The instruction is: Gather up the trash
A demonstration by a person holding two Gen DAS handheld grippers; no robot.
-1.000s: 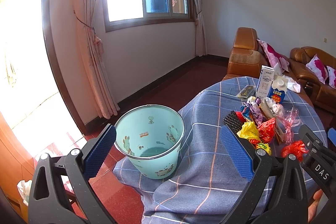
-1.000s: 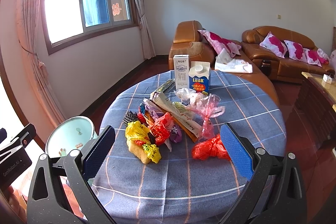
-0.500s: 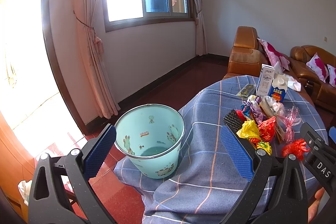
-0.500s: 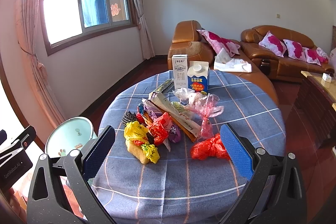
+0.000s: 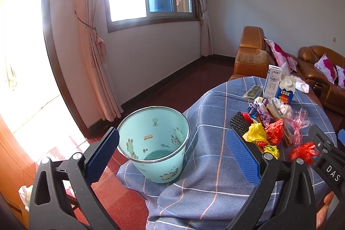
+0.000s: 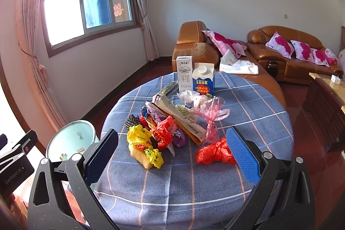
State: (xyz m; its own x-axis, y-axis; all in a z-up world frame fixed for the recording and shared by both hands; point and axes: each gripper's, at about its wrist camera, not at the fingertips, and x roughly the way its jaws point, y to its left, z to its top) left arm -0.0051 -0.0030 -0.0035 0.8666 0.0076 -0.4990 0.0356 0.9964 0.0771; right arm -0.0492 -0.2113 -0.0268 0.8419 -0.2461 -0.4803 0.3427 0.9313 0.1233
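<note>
Your left gripper (image 5: 172, 153) hangs with its blue pads spread wide and nothing between them, aimed at the pale green bin (image 5: 154, 143). The bin stands upright just off the left edge of the round table (image 6: 248, 100), its side touching the hanging blue checked tablecloth (image 5: 211, 176); from the right wrist view its rim (image 6: 71, 139) shows beside that same left edge.

Your right gripper (image 6: 172, 153) is likewise held wide apart and holds nothing, hovering over the near edge of the table. Going left to right across the trash heap at the table's middle: a black brush (image 6: 132, 121) lies on the left side, then a crumpled yellow wrapper (image 6: 138, 136) resting on a pale sponge-like block (image 6: 141, 156), a red wrapper (image 6: 165, 132) touching a purple one (image 6: 179, 137), a long folded paper package (image 6: 181, 115) running diagonally, and a pink plastic bag (image 6: 212, 113). A red plastic bag (image 6: 213, 153) sits apart toward the near right, just beside your right gripper's right pad (image 6: 242, 157).

At the far edge a white milk carton (image 6: 184, 73) and a blue carton (image 6: 203, 79) stand upright, touching side by side.
</note>
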